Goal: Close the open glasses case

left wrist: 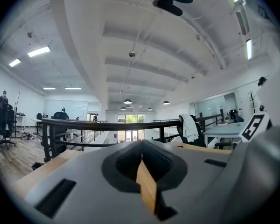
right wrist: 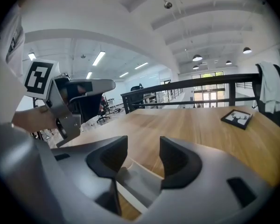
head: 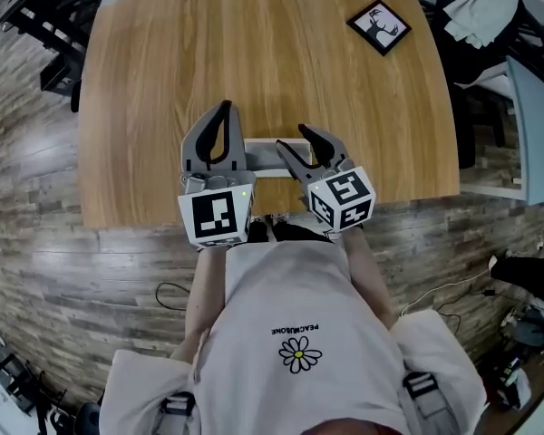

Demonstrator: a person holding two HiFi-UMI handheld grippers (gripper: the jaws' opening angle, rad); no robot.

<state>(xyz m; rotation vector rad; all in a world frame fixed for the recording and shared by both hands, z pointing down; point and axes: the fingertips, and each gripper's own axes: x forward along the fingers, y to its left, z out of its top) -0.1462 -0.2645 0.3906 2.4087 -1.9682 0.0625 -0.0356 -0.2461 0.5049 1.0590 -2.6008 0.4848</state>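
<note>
On the wooden table, close to its near edge, lies the pale grey glasses case. Both grippers hide most of it, so I cannot tell how its lid stands. My right gripper tilts down over the case's right part with its jaws open. In the right gripper view the case lies just below the gap between those jaws, and the pads do not press on it. My left gripper is at the case's left end, pointing level, its tips met and nothing in them.
A small black picture frame with a deer print lies at the table's far right corner. The person stands right at the table's near edge. Chairs, cables and gear stand on the plank floor around the table.
</note>
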